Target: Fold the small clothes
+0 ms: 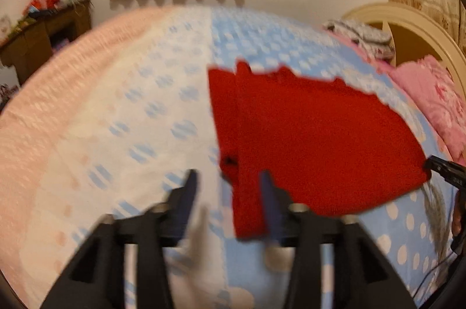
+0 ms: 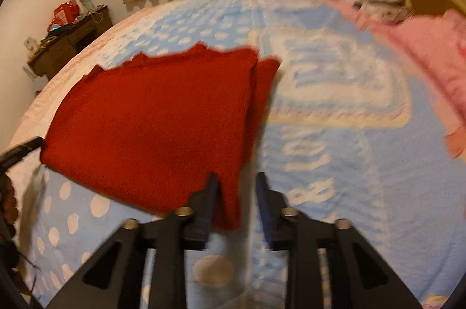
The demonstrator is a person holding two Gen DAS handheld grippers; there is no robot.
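Both hand-held grippers, L (image 1: 228,178) & R (image 2: 236,178), gape empty over red garment (image 1: 314,140) on bed (image 1: 145,105); pinch near corners squarely, lift evenly.

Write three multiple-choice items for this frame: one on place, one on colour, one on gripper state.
1. Where does the garment lie?
A. on the bed
B. on the wooden cabinet
C. on the floor

2. What colour is it?
A. pink
B. red
C. blue

3. How do the jaws of the left gripper and right gripper stand?
A. both open
B. both shut
C. only the left open

Key: 1 A, it rests spread on the dotted blue bedspread. 2 B, solid red in both views. 3 A, a clear gap separates each pair of fingers, with nothing pinched.
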